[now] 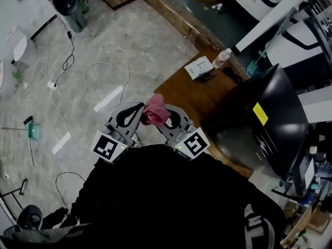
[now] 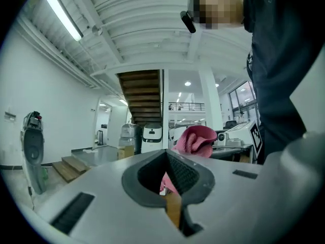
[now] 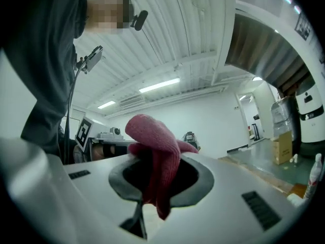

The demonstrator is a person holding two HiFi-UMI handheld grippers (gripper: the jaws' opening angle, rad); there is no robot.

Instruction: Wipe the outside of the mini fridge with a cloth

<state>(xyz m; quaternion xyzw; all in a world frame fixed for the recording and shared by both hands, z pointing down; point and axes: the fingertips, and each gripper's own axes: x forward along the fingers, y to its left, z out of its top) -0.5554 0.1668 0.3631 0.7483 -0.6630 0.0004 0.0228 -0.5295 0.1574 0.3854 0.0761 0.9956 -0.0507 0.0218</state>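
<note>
The black mini fridge (image 1: 264, 119) with a yellow sticker stands on the wooden table (image 1: 181, 90) at the right of the head view. A pink cloth (image 1: 155, 110) is bunched between my two grippers, which I hold close to my body and pointing upward. My right gripper (image 1: 170, 119) is shut on the cloth (image 3: 155, 156), which hangs down through its jaws (image 3: 155, 179). My left gripper (image 1: 129, 115) is shut with nothing gripped. In the left gripper view the cloth (image 2: 195, 139) shows just beyond that gripper (image 2: 167, 179). Both grippers are well left of the fridge.
On the table's far end lie a water bottle (image 1: 222, 57), a white packet (image 1: 198, 67) and a dark item (image 1: 232, 74). White cables (image 1: 85, 82) trail over the grey floor at the left. A black bin (image 1: 70, 4) stands at the back. Shelves with clutter (image 1: 311, 191) flank the fridge.
</note>
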